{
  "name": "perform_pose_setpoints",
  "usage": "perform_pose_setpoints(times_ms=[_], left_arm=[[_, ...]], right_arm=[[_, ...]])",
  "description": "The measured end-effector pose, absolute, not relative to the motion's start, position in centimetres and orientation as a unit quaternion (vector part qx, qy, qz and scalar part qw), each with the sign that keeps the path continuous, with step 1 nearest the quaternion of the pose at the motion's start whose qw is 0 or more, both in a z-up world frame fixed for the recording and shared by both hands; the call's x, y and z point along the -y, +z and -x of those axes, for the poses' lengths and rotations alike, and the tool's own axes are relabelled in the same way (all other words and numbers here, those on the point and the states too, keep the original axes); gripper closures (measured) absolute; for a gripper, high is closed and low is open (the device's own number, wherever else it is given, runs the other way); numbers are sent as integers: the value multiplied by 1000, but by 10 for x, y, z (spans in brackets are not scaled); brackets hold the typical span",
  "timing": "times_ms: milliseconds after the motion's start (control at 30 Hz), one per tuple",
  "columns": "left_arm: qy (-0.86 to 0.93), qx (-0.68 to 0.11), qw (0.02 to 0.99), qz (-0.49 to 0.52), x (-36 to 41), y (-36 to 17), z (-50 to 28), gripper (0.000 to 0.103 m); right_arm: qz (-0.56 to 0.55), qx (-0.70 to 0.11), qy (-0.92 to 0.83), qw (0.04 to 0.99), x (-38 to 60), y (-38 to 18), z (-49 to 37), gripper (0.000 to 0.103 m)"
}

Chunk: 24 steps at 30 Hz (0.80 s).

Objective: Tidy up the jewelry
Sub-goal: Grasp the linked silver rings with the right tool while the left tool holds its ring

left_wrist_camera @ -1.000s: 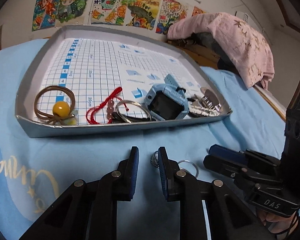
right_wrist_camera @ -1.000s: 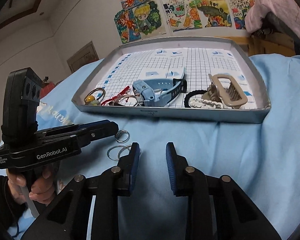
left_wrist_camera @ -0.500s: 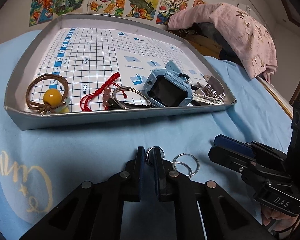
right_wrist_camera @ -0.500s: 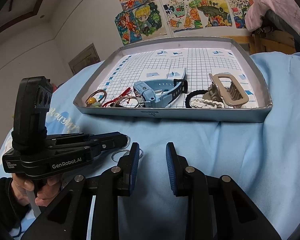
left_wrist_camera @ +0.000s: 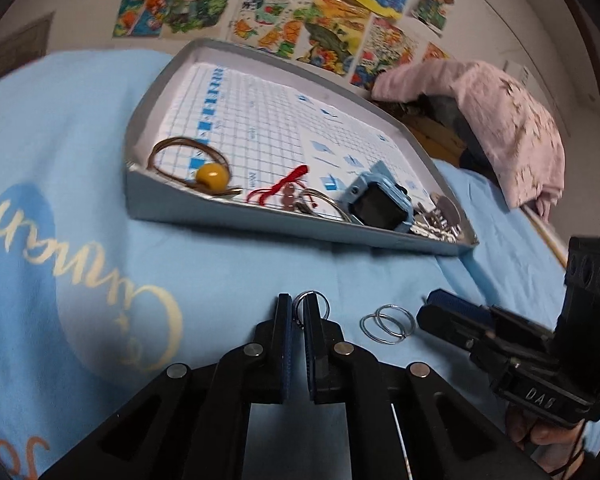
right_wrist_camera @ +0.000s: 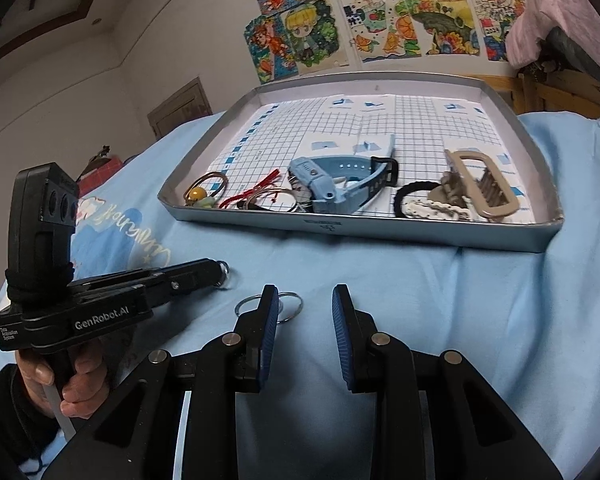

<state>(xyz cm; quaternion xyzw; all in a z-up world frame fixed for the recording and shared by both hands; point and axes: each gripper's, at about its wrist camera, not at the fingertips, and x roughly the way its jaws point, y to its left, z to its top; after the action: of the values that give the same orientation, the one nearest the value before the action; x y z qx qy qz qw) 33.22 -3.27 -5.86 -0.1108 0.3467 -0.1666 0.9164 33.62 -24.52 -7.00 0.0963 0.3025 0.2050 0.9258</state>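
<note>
Left wrist view: left gripper (left_wrist_camera: 297, 314) nearest, jaws just closed onto a small silver ring (left_wrist_camera: 311, 306), pinched thinly at its edge. Just right, paired silver rings (left_wrist_camera: 387, 323) loose on the blue bedsheet (left_wrist_camera: 228, 276), beside the right gripper (right_wrist_camera: 305, 309), jaws apart, holding nothing. Farther off, grey tray (left_wrist_camera: 284, 228) already holding hair tie with yellow bead (left_wrist_camera: 211, 175), red cord bracelet (left_wrist_camera: 278, 188), blue watch (left_wrist_camera: 382, 202). Risk: so slim a bite on the ring likely to slip in transit and drop into soft sheet folds.
</note>
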Motion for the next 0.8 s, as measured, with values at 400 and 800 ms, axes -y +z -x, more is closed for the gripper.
perform_pose_setpoints(times_ms=[400, 800], left_arm=[[-171, -338, 913, 152, 20, -63, -332, 97], [-170, -337, 916, 135, 26, -64, -331, 97]], right_arm=[[-42, -330, 213, 919, 225, -70, -343, 51], [19, -334, 180, 925, 208, -69, -338, 74]])
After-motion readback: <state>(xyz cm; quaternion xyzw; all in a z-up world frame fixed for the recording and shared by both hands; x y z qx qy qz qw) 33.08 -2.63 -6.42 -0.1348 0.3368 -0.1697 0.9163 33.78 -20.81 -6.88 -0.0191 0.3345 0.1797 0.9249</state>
